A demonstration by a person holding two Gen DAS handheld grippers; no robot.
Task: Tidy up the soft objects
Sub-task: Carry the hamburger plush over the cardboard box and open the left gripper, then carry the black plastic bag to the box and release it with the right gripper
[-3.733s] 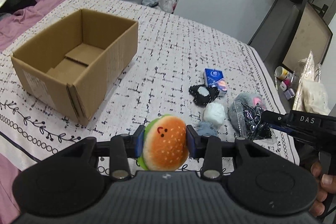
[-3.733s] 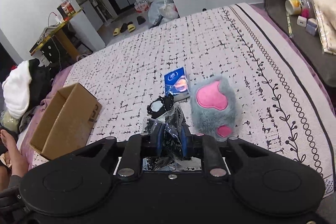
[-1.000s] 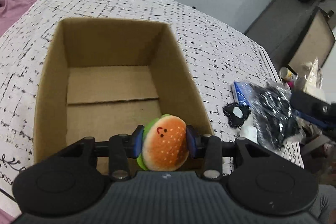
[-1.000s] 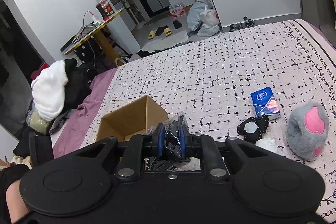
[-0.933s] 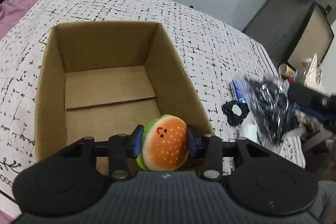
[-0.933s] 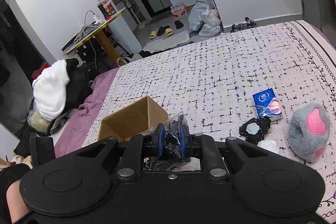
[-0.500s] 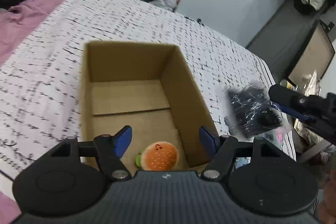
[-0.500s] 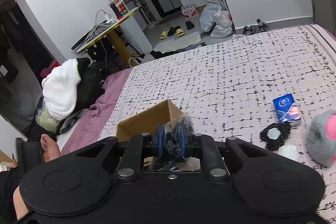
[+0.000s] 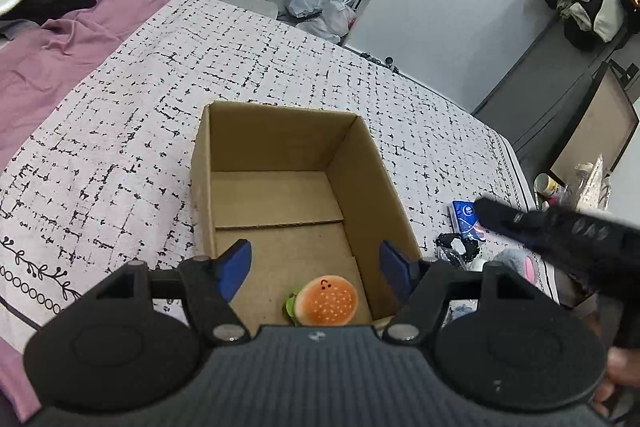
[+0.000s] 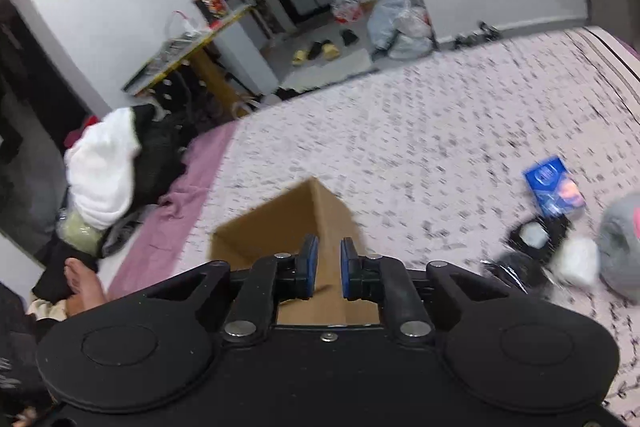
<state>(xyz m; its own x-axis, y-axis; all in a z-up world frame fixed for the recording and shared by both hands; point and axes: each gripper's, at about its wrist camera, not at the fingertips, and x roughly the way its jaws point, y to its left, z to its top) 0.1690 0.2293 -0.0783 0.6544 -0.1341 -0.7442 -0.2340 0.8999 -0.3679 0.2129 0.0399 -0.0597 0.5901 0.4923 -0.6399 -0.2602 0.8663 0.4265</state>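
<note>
Burger plush (image 9: 326, 301) dropped (orange, smiling).

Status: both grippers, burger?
Left gripper just opened, empty. Right gripper narrow gap, empty. Burger plush on box floor. Nothing in the way.

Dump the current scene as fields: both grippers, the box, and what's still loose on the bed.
left gripper: open above the box; jaws have just been opening, nothing between them
right gripper: narrow gap, nothing between the jaws
cardboard box: on the bed, top open
burger plush: inside the box, lying on its floor near the right wall
outside the box: blue packet, grey paw plush, black bag (blurred)
</note>
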